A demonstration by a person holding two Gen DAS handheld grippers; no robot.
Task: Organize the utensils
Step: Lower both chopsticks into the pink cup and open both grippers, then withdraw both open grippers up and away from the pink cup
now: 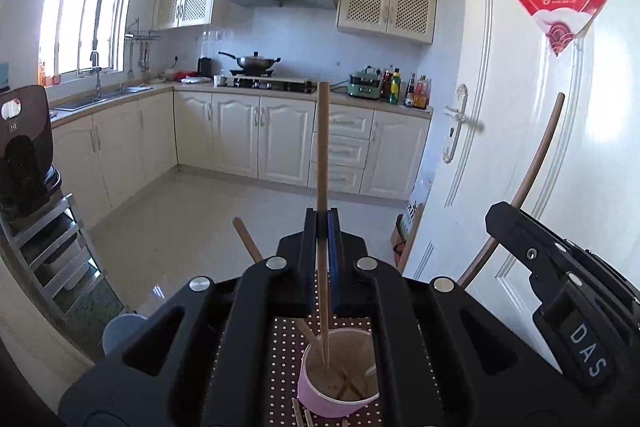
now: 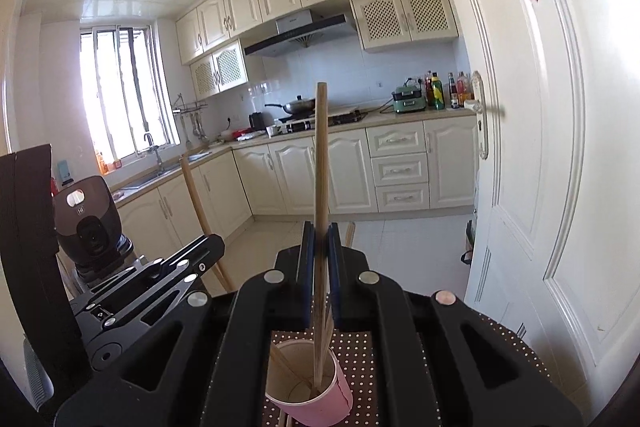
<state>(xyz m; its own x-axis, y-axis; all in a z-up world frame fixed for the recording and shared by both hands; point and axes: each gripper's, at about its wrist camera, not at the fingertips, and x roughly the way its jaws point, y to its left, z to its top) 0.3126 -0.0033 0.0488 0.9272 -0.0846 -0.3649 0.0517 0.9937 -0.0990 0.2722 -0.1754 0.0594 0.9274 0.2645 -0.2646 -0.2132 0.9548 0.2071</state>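
A pink paper cup [image 1: 316,399] [image 2: 330,403] stands on a brown polka-dot mat [image 1: 280,347] [image 2: 360,347] just below both grippers. My left gripper [image 1: 322,217] is shut on a light wooden chopstick [image 1: 323,147]. It stands nearly upright, and its lower end is inside the cup. My right gripper [image 2: 320,229] is shut on another chopstick [image 2: 320,155], also upright with its tip in the cup. Each gripper shows in the other's view: the right one [image 1: 498,217] with its darker stick [image 1: 536,167], the left one [image 2: 214,243] with its stick [image 2: 196,199]. Other chopsticks lean in the cup.
A white door [image 1: 520,131] with a metal handle [image 1: 456,119] stands close on the right. At the left, a dark appliance [image 1: 26,147] sits on a metal rack, and a grey bin [image 1: 120,331] is below it. Kitchen counters and tiled floor lie ahead.
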